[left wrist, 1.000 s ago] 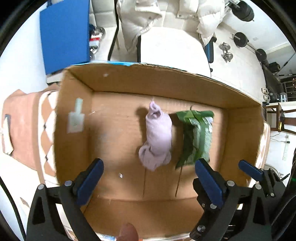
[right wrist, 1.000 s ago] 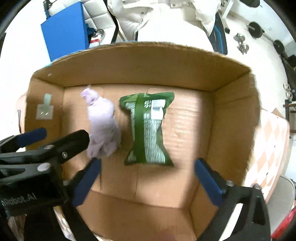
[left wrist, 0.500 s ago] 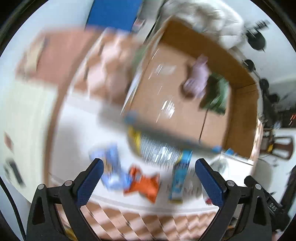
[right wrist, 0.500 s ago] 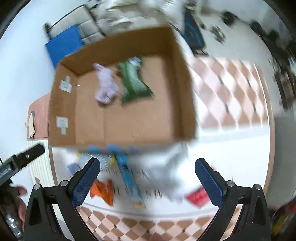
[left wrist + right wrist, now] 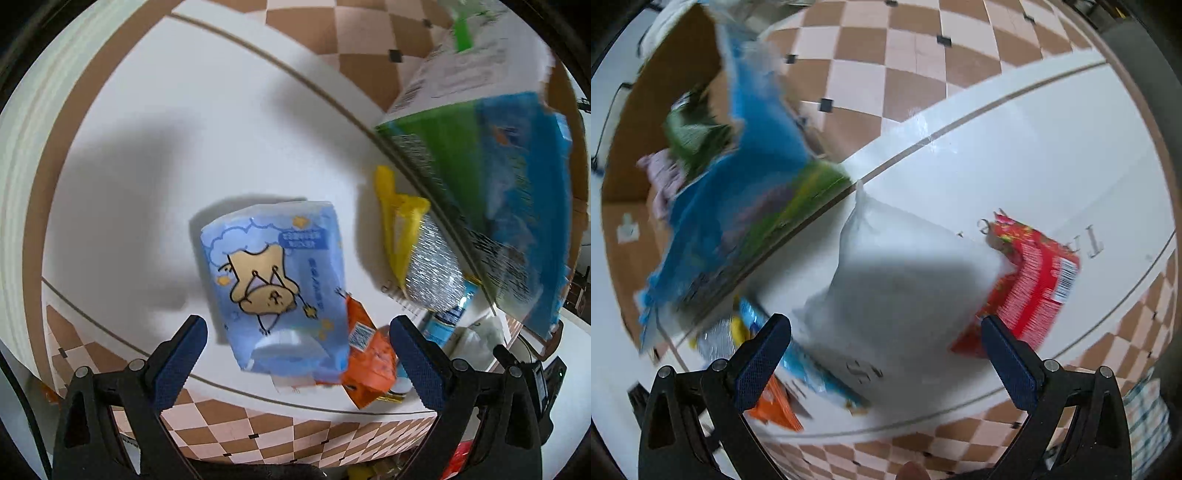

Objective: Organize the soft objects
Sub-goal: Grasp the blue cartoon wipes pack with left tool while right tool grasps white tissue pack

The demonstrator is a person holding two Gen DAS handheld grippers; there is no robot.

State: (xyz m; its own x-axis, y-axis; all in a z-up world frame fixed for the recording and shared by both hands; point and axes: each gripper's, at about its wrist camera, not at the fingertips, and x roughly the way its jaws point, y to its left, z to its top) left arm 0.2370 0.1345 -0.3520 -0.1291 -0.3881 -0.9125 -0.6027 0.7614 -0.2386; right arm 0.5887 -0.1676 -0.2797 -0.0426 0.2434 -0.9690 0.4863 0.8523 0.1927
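Observation:
My left gripper (image 5: 295, 350) is open and empty, just above a light blue tissue pack with a cartoon bear (image 5: 277, 284) on the white table (image 5: 166, 129). An orange snack packet (image 5: 369, 362) lies under the pack's right edge. My right gripper (image 5: 886, 354) is open and empty over a white soft pouch (image 5: 905, 284), which lies partly on a red snack packet (image 5: 1030, 284). The cardboard box (image 5: 631, 195) with a lilac cloth (image 5: 663, 177) and a green packet (image 5: 694, 133) inside stands at the left in the right wrist view.
The box's blue and green printed side (image 5: 517, 192) rises at the right in the left wrist view. A yellow-topped silver scrubber pack (image 5: 417, 251) and a blue tube (image 5: 447, 317) lie beside it. The table has a checkered border (image 5: 923, 55).
Both grippers have swung out of the cardboard box and down over the table. The left now faces the blue tissue pack, the right the white pouch.

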